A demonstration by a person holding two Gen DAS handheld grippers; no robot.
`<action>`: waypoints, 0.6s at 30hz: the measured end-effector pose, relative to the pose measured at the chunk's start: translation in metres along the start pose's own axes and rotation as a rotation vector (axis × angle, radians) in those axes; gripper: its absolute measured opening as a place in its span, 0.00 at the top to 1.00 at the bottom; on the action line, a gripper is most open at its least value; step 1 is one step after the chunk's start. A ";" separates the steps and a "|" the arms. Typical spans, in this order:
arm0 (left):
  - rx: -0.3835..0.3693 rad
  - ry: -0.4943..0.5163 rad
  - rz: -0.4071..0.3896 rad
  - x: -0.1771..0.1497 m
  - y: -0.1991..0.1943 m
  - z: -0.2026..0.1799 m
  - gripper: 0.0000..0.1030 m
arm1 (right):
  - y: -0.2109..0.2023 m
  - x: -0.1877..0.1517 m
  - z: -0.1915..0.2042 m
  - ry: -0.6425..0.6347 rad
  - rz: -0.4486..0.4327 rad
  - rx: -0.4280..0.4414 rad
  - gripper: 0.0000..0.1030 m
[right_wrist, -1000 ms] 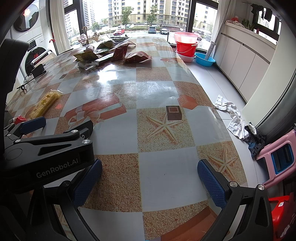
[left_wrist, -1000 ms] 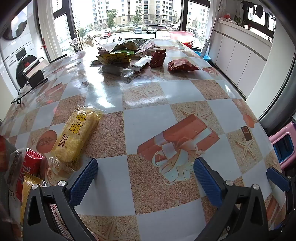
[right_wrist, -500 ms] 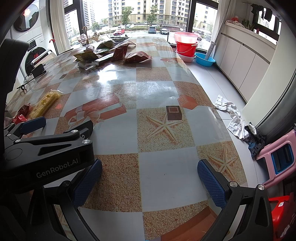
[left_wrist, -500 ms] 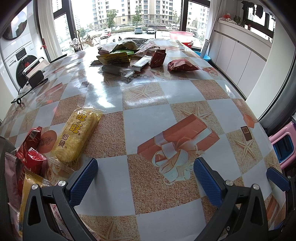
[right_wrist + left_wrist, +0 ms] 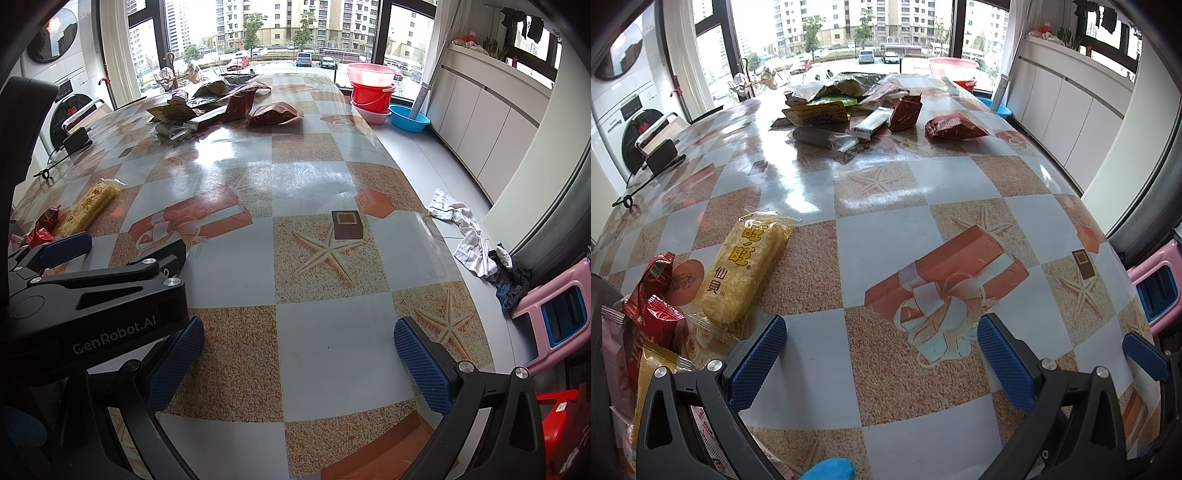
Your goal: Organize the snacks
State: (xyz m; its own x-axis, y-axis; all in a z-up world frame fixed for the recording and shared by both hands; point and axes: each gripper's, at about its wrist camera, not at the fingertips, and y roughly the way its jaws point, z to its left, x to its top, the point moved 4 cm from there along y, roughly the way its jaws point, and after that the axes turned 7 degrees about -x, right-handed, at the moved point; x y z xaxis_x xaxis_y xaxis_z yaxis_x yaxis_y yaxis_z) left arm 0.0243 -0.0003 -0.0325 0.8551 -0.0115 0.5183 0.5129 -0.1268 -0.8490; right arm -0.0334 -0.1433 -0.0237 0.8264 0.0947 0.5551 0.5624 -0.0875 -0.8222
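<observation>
The yellow rice-cracker pack (image 5: 746, 269) lies flat on the table (image 5: 923, 184), near-left of the left gripper (image 5: 881, 362), its long axis running from near-left to far-right. Both the left gripper and the right gripper (image 5: 297, 363) hover spread wide, holding nothing.

Left hand-held gripper (image 5: 881, 363) gapes wide beside yellow cracker pack (image 5: 746, 267).

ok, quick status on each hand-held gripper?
Left hand-held gripper: open, holding nothing.
Right hand-held gripper: open, holding nothing.
</observation>
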 end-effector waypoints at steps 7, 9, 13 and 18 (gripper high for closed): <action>-0.003 0.005 -0.053 0.004 -0.072 0.022 0.00 | 0.001 0.002 0.003 -0.005 0.004 0.004 0.00; -0.002 0.007 -0.100 -0.006 -0.104 0.042 0.00 | 0.000 0.004 0.004 -0.020 0.027 0.010 0.00; 0.043 -0.125 -0.065 -0.046 -0.131 0.105 0.00 | -0.013 0.004 0.007 0.020 0.088 0.137 0.00; 0.108 -0.347 0.027 -0.102 -0.132 0.161 0.00 | -0.044 -0.005 0.048 -0.034 0.129 0.293 0.00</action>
State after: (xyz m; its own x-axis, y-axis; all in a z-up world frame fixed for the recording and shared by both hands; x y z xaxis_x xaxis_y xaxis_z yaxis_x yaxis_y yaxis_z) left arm -0.1187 0.1776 0.0096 0.8336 0.3266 0.4455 0.4789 -0.0252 -0.8775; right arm -0.0637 -0.0927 0.0035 0.8860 0.1351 0.4435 0.4165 0.1883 -0.8894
